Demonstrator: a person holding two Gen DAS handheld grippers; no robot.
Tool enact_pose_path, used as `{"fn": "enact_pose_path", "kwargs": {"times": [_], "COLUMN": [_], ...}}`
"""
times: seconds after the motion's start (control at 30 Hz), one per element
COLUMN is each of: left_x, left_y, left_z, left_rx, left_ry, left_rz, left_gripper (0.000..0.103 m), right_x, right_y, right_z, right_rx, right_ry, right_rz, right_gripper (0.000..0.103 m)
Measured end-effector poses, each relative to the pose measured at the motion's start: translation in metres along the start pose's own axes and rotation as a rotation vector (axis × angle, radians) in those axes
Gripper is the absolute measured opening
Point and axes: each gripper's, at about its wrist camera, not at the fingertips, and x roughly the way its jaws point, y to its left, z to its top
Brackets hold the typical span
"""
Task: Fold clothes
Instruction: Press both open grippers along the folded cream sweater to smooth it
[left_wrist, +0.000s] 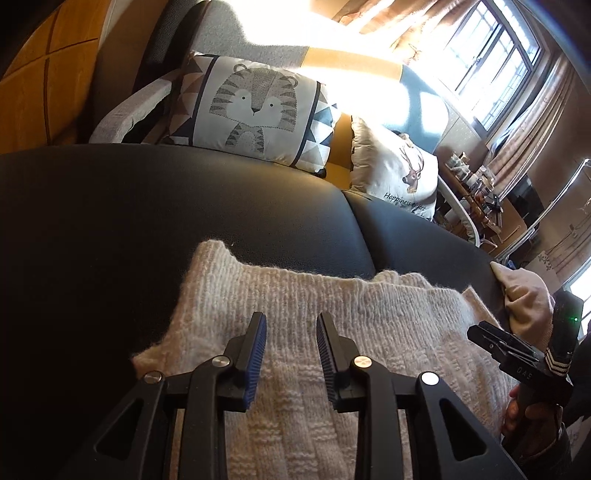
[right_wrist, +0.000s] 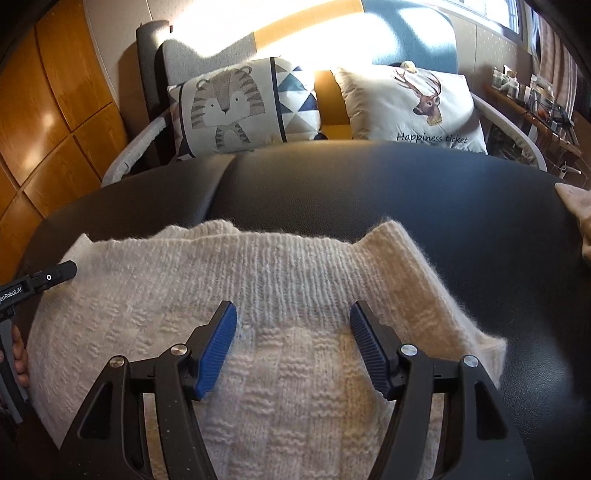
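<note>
Sweater (right_wrist: 258, 295) lies flat under both hand-held grippers, left (left_wrist: 291, 354) and right (right_wrist: 293, 347), each spread wide, empty.

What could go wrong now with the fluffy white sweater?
1. The sweater is fuzzy, loose knit, so the ridged blue pads of the right gripper might snag the yarn.
2. It lies on a smooth black cushion, so it might slide instead of folding.
3. Both the right gripper and the left gripper are open over the middle, so a pinch there may bunch it up.
</note>
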Motion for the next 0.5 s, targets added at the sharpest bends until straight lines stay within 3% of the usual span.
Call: {"fn": "enact_pose_path", "kwargs": {"times": [0.07, 0.2, 0.5], "left_x": [0.010, 0.009, -0.006], "left_y": [0.008, 0.018, 0.002], "left_z": [-0.003, -0.009, -0.008], "left_rx": [-0.012, -0.028, 0.026], "left_ry": [0.019, -0.011, -0.017], "left_rz": [0.014, -0.042, -0.011], "left_gripper": [0.028, 0.028, 0.028], "right_x": [0.000, -0.001, -0.011], "right_y": [-0.003, -0.010, -0.031], "right_z": [-0.002, -0.005, -0.015], "right_rx": [0.010, 0.031, 0.092], "right_ry": [-0.004, -0.011, -0.037], "right_rz": [-0.005, -0.015, -0.069], "right_gripper": [0.072, 0.073, 0.073]}}
